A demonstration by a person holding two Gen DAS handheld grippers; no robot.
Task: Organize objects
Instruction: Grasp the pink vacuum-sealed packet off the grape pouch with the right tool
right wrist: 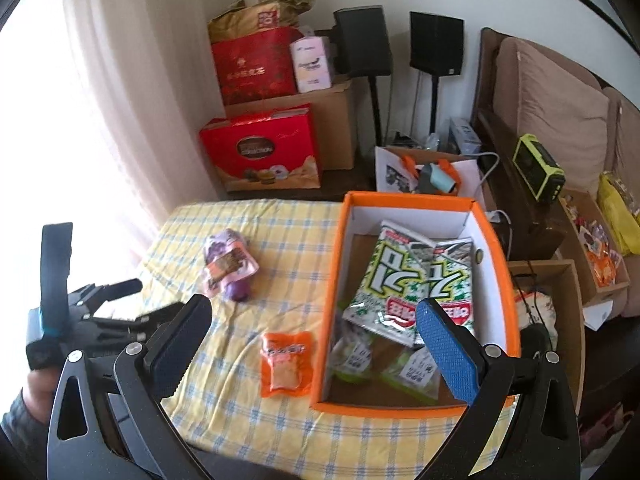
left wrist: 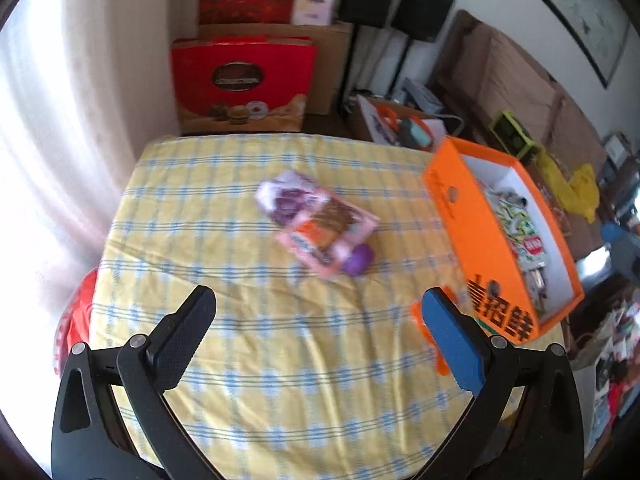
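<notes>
Meanwhile, both tongs (left wrist: 320, 304) (right wrist: 314, 316) are hanging wide open, empty; the slick pouch (right wrist: 286, 364) at lower centre risks slipping from a shallow pinch.

Black two-finger grippers (left wrist: 316, 308) (right wrist: 314, 318) are being shown: 1 blue pad (right wrist: 446, 350), 1 black pad (right wrist: 178, 344), silver screws; a grey sleeve (right wrist: 18, 432) is being worn.

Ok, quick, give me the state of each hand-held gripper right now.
Left hand-held gripper: open, holding nothing.
Right hand-held gripper: open, holding nothing.
</notes>
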